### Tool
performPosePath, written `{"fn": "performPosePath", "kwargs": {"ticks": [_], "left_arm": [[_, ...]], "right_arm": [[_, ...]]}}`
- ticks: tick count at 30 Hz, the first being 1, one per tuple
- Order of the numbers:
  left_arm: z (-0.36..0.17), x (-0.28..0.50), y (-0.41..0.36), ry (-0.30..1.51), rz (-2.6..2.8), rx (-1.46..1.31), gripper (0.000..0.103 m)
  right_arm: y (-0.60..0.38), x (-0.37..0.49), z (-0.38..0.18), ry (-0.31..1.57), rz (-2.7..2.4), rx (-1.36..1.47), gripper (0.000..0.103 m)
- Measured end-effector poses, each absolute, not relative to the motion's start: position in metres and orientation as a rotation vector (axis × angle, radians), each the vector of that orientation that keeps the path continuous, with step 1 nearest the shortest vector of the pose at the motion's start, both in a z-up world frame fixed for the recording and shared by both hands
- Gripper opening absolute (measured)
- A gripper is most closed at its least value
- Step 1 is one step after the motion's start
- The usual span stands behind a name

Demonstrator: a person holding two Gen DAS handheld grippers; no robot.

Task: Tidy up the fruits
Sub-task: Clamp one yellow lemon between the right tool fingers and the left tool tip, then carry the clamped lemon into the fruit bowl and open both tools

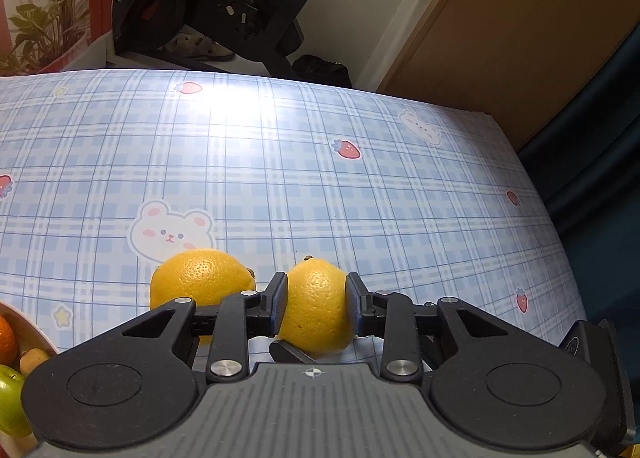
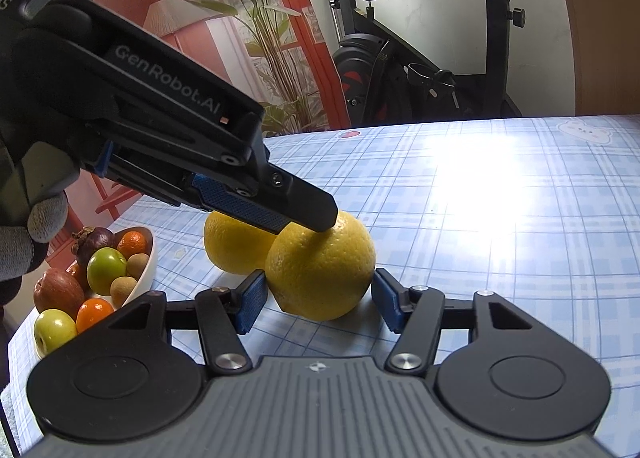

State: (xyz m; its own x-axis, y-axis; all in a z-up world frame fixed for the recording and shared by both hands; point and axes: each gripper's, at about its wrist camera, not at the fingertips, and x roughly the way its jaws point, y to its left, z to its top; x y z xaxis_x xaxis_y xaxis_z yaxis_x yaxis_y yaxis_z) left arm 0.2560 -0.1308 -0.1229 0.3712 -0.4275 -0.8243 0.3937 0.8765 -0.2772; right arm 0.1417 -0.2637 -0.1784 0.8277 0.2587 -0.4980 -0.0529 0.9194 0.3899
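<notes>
Two yellow lemons lie side by side on the checked tablecloth. My left gripper is shut on the right lemon, one pad on each side; the other lemon rests just left of it. In the right wrist view the left gripper comes in from the upper left onto the held lemon, with the second lemon behind. My right gripper is open, its blue pads standing on either side of the held lemon's near end, apart from it.
A white bowl with mixed fruit, among them green, orange and brown ones, stands at the left; its rim also shows in the left wrist view. An exercise bike stands beyond the table's far edge. The table's right edge drops off.
</notes>
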Motion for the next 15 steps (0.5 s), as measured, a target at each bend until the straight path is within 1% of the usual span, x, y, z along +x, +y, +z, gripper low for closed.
{"fn": "performPosePath", "kwargs": {"ticks": [8,15], "left_arm": [[-0.12,0.251,-0.134,1.056,-0.534,-0.006,0.033],[-0.108,0.234,-0.12,1.049,-0.57,0.018,0.033]], "right_arm": [[-0.262,0.138,-0.176,0.566,0.177,0.369,0.06],[-0.249,0.123,-0.166,0.556,0.197,0.33,0.059]]}}
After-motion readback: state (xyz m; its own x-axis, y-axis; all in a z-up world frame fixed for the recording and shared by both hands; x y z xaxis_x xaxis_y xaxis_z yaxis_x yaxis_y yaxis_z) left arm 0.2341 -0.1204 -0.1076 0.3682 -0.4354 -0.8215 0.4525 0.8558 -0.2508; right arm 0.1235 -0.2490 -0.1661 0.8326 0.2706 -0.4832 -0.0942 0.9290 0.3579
